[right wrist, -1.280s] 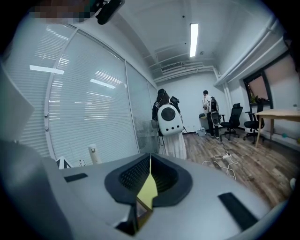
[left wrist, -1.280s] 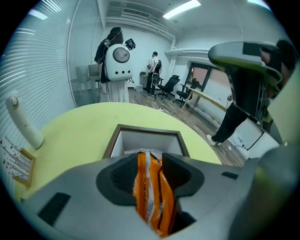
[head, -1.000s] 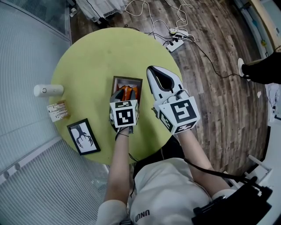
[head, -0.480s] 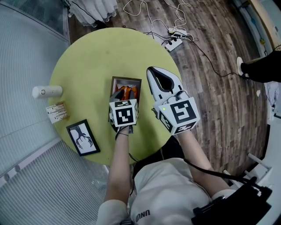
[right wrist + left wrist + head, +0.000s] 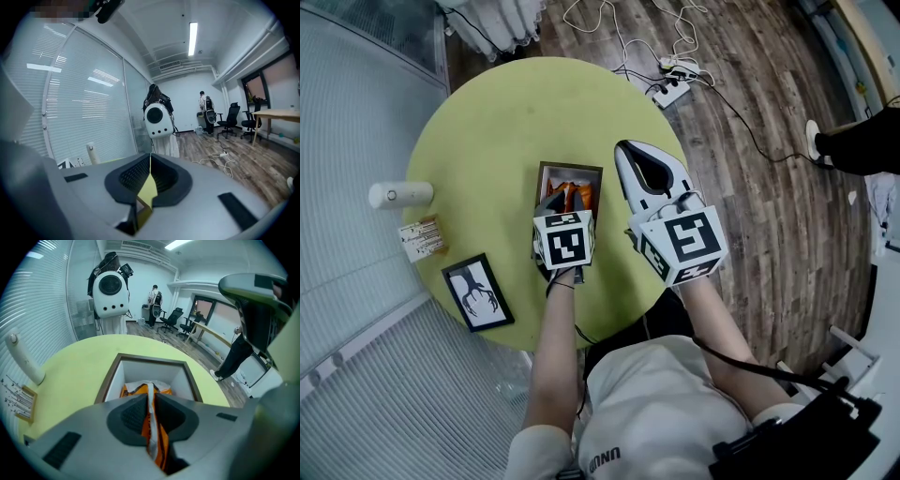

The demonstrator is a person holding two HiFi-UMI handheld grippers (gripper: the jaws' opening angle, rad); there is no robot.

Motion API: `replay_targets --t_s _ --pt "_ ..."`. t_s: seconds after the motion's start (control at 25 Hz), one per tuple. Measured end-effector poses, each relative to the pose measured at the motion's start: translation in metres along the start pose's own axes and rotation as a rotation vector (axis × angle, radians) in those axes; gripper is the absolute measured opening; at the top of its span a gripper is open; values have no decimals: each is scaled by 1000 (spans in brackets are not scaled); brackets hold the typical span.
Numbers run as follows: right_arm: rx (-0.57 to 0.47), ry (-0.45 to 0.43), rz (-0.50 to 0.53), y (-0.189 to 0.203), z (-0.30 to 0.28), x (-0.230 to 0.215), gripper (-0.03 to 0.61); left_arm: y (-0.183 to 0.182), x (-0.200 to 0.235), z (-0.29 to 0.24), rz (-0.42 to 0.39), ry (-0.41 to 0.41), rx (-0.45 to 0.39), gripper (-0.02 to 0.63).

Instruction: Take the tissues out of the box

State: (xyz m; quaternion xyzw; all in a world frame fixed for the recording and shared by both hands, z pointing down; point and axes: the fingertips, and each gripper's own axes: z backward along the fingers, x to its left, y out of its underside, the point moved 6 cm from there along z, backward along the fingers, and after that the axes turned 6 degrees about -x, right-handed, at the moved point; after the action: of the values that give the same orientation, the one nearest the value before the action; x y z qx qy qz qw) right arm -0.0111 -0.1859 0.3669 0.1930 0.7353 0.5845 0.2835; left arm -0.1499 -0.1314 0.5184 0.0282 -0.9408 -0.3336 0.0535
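Note:
A small open box [image 5: 573, 169] with a brown rim and white walls [image 5: 150, 360] stands on the round yellow-green table [image 5: 497, 122]. An orange and white tissue pack [image 5: 570, 194] lies inside it. My left gripper [image 5: 566, 200] reaches steeply down into the box. Its jaws have just been closing, and the pads now pinch a raised fold of the pack [image 5: 151, 401]. My right gripper [image 5: 630, 156] hovers just right of the box, shut, with nothing between its jaws [image 5: 150, 171].
A white cylinder [image 5: 401, 194], a small printed card [image 5: 424, 237] and a framed black drawing [image 5: 478, 292] lie at the table's left edge. A power strip with cables [image 5: 675, 89] lies on the wooden floor beyond. A person's shoe [image 5: 817, 142] shows at far right.
The left gripper's jaws have closed in on the orange pack, which looks narrower between them. Neither hand has shifted, and the box stays where it was.

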Motion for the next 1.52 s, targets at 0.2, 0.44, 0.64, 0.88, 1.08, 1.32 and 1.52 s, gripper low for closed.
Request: replay_targets --t_s 0.2,0.44,0.64,0.88,1.08,1.32,1.52 --pt "-1 1 -1 0 0 1 21 0 3 2 -1 -19 -6 31" --pt "0 4 2 0 0 -2 21 -2 5 6 8 -32 -29 20" --pt "-3 -5 4 -3 0 0 21 -6 5 12 23 -37 -44 17" --pt "-8 -16 3 -3 0 3 21 -9 6 17 36 -42 -68 17" --pt "-8 -22 4 -5 1 4 21 -13 5 23 42 -42 -88 17" --pt "-15 -38 16 -8 1 8 21 -15 5 29 32 -47 -107 17" --pt "-22 -40 23 -11 3 7 21 -19 4 36 33 -42 -135 15"
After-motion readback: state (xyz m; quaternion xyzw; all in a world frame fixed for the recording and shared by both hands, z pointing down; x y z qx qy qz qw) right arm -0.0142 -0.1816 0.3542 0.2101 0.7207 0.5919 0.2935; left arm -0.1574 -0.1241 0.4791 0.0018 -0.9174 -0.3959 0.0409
